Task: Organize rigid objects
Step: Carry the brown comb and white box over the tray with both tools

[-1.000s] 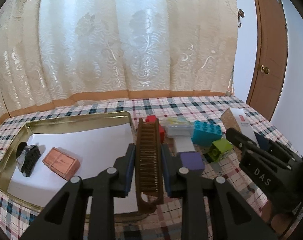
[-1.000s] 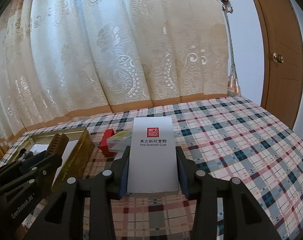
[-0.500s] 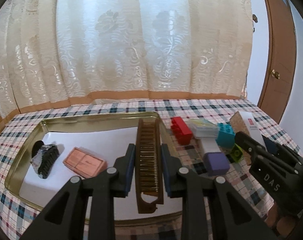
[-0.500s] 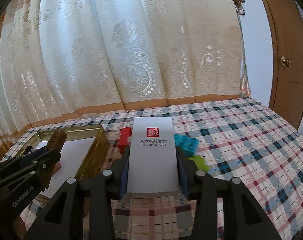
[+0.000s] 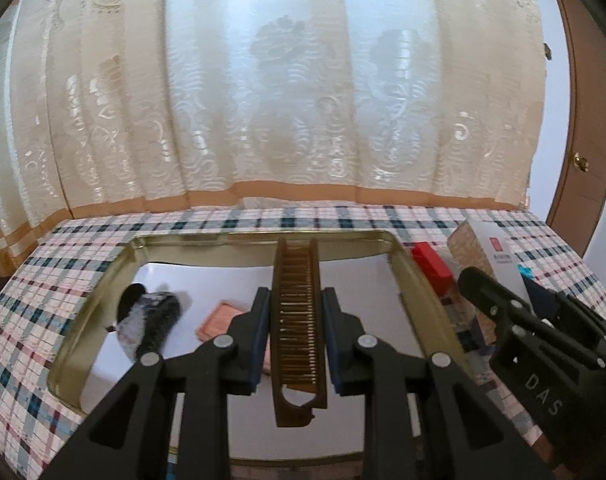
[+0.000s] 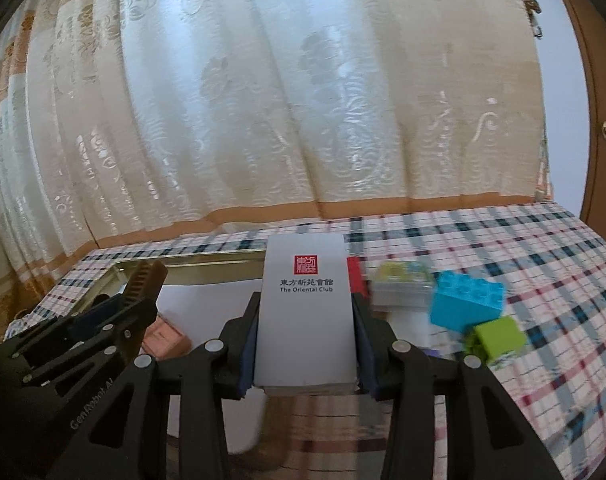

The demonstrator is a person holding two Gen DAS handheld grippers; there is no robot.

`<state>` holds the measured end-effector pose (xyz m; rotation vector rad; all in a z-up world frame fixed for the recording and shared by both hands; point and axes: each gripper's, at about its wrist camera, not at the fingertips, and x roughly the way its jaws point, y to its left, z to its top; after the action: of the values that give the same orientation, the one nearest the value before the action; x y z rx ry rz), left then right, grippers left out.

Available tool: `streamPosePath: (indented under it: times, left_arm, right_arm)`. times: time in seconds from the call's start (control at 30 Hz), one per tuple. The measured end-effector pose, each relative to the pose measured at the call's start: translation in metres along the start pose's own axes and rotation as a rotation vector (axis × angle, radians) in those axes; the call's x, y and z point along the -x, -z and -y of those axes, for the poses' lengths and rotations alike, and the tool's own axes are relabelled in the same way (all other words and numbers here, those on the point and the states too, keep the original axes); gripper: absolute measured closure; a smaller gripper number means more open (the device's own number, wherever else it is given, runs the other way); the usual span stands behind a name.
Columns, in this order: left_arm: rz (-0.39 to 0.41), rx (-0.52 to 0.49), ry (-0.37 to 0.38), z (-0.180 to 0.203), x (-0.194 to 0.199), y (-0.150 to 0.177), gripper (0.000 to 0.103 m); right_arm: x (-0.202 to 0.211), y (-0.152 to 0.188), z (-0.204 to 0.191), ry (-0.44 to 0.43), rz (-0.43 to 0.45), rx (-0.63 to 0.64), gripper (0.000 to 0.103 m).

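Note:
My left gripper (image 5: 296, 312) is shut on a brown comb (image 5: 297, 332) and holds it above the gold tray (image 5: 259, 240), over its white lining. The tray holds a black-and-white brush (image 5: 151, 326) and a pink flat box (image 5: 223, 318). My right gripper (image 6: 305, 328) is shut on a white box marked "The Oriental Club" (image 6: 305, 308), held up just right of the tray (image 6: 207, 262). The left gripper with the comb (image 6: 145, 284) shows at the left of the right wrist view. The right gripper and its box (image 5: 483, 248) show at the right of the left wrist view.
On the plaid tablecloth (image 6: 503, 240) right of the tray lie a red brick (image 5: 431, 266), a pale card pack (image 6: 403, 284), a blue brick (image 6: 467, 304) and a green brick (image 6: 499, 338). A lace curtain hangs behind the table; a wooden door (image 6: 599, 100) stands at the right.
Both grippers have moved left with their loads. The comb is now over the middle of the tray, and the white box has come close to the tray's right edge.

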<state>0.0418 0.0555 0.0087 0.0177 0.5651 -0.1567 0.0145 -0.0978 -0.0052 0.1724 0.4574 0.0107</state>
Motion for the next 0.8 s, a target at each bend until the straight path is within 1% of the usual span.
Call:
streamPosePath:
  times: [0.17,0.33,0.53,0.63,0.8]
  left_arm:
    - [0.001,0.019,-0.024,-0.021,-0.003,-0.003,0.080]
    - [-0.007,0.062,-0.045,-0.046,-0.009,-0.008,0.080]
    - [-0.035,0.072,-0.081,-0.058,-0.019,-0.011,0.080]
    - [-0.036,0.061,-0.103,-0.061,-0.021,-0.012,0.080]
    - [-0.060,0.075,-0.133,-0.071,-0.031,-0.016,0.080]
  right_arm:
    - [-0.009,-0.004,-0.020,-0.020,-0.011,0.003,0.059]
    - [-0.018,-0.006,-0.038,-0.036,-0.019,0.014,0.059]
    - [-0.027,-0.011,-0.058,-0.057,-0.026,0.022,0.059]
    - [-0.033,-0.014,-0.069,-0.073,-0.036,0.026,0.058]
    - [-0.042,-0.017,-0.084,-0.071,-0.051,0.037,0.058]
